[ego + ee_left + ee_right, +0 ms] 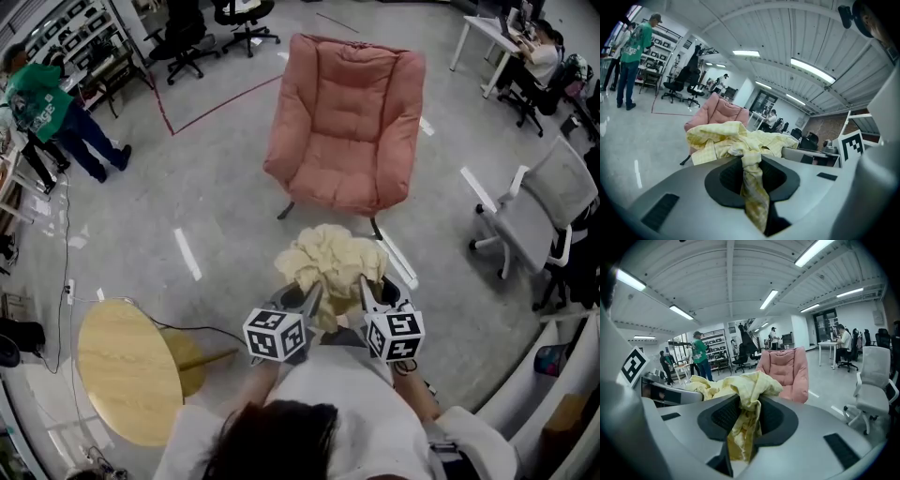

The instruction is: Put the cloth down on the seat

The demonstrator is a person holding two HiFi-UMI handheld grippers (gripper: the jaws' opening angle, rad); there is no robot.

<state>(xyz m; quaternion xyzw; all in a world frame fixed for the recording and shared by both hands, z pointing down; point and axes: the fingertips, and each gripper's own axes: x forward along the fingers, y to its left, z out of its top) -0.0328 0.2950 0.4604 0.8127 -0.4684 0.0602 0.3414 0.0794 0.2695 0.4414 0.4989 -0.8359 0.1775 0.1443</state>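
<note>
A pale yellow checked cloth (333,261) hangs bunched between both grippers, above the floor just in front of the pink padded armchair (347,122). My left gripper (310,302) is shut on a twisted fold of the cloth (752,176), and my right gripper (365,292) is shut on another fold of the cloth (743,420). In the left gripper view the armchair (715,110) stands behind the cloth. The right gripper view has the armchair (787,371) ahead and slightly right, its seat bare.
A round wooden side table (127,370) stands at my left. A grey office chair (544,211) is on the right. A person in a green shirt (47,108) stands far left, and another person sits at a desk (534,56) at the back right.
</note>
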